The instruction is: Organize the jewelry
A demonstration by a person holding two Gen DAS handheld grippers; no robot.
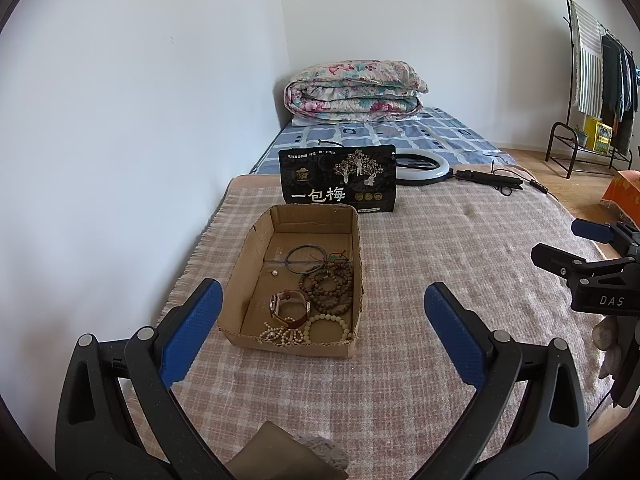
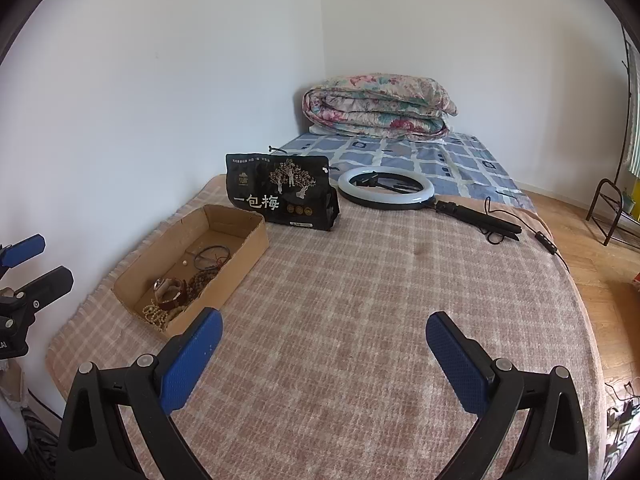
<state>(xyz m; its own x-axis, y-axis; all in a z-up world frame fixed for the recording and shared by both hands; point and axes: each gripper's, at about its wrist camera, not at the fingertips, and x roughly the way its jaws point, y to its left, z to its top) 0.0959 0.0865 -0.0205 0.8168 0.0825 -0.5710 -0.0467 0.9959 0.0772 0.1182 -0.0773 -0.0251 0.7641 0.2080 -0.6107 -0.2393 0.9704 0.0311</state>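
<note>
Bed (image 2: 360, 300) under pink plaid blanket carries all items. Cardboard box (image 1: 248, 280) on left side, near wall; black pouch (image 1: 338, 179) standing just beyond its far end. Inside box: brown bead bracelets (image 1: 330, 286), watch (image 1: 289, 307), pale bead strands (image 1: 326, 326), thin bangle (image 1: 305, 259). Left gripper (image 1: 322, 336) and right gripper (image 2: 323, 354) hover above blanket, jaws spread wide, holding nothing.

Your left gripper (image 1: 323, 330): fingers wide apart, holding nothing, up in the air | Your right gripper (image 2: 324, 358): fingers wide apart too, holding nothing | the two sit side by side, not touching
</note>
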